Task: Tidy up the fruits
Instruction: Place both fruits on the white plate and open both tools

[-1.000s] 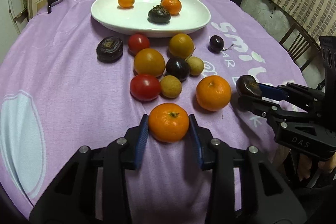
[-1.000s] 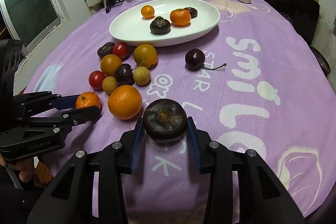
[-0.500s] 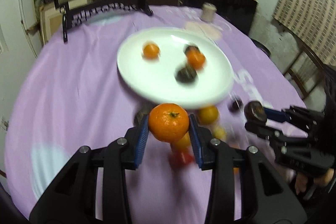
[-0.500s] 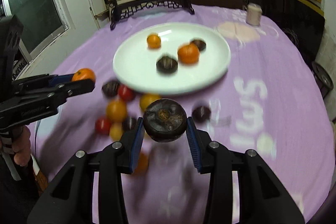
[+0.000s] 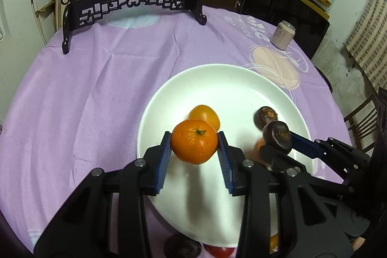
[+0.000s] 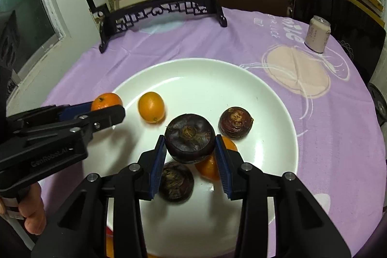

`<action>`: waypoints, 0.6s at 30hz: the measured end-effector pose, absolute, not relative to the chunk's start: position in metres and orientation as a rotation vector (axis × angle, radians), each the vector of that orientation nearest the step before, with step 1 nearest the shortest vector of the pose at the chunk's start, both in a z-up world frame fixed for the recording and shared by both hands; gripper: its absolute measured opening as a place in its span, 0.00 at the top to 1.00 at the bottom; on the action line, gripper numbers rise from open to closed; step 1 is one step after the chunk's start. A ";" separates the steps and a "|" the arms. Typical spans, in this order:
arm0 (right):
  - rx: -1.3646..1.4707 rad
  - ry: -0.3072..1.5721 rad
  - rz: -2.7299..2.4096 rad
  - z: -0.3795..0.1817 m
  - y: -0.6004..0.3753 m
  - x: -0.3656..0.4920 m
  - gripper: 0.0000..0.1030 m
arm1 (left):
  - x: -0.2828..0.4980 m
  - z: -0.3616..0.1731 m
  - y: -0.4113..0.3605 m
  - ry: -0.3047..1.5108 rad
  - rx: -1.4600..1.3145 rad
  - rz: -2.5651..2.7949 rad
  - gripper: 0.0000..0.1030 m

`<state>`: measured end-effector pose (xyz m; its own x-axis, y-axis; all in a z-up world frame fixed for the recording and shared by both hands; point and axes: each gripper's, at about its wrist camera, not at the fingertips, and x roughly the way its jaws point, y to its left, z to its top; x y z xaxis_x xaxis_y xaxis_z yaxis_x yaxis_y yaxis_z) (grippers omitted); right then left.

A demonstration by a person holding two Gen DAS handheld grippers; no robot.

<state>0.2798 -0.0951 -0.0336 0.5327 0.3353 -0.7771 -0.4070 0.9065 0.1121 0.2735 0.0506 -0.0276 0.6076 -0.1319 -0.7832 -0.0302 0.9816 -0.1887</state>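
Note:
My left gripper [image 5: 194,148] is shut on an orange mandarin [image 5: 194,144] and holds it above the white plate [image 5: 229,79]. Over the same plate [image 6: 198,71], my right gripper [image 6: 189,145] is shut on a dark purple mangosteen [image 6: 189,137]. On the plate lie a small yellow-orange fruit [image 6: 151,107], a dark brown fruit [image 6: 235,122], another dark fruit [image 6: 176,181] and an orange fruit [image 6: 210,166] partly hidden by my right fingers. The left gripper with its mandarin [image 6: 106,101] shows at the left of the right wrist view; the right gripper's mangosteen [image 5: 277,136] shows in the left wrist view.
A purple cloth [image 5: 84,93] covers the round table. A dark carved stand [image 6: 157,13] with a round picture is at the back. A pale can [image 6: 317,33] stands at the far right. More fruit [image 5: 182,247] peeks out below the plate's near rim. A chair [image 5: 362,122] is at the right.
Both grippers have lifted their fruits off the cloth and carried them forward over the plate. The loose fruits on the cloth have dropped out of view behind.

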 end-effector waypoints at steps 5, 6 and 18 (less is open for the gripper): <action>-0.122 0.892 0.427 -0.036 -0.089 0.282 0.60 | 0.272 -0.031 0.043 0.924 -0.177 -0.095 0.62; -0.133 0.878 0.413 -0.035 -0.089 0.281 0.57 | 0.272 -0.030 0.043 0.922 -0.176 -0.097 0.61; -0.109 0.737 0.375 -0.004 -0.136 0.160 0.44 | 0.168 -0.009 0.057 0.763 -0.185 -0.081 0.48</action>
<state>0.1601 -0.1362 -0.0039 0.6779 0.2950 -0.6734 -0.3705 0.9282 0.0337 0.1683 0.0570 -0.0094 0.7209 -0.1399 -0.6787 0.0062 0.9807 -0.1956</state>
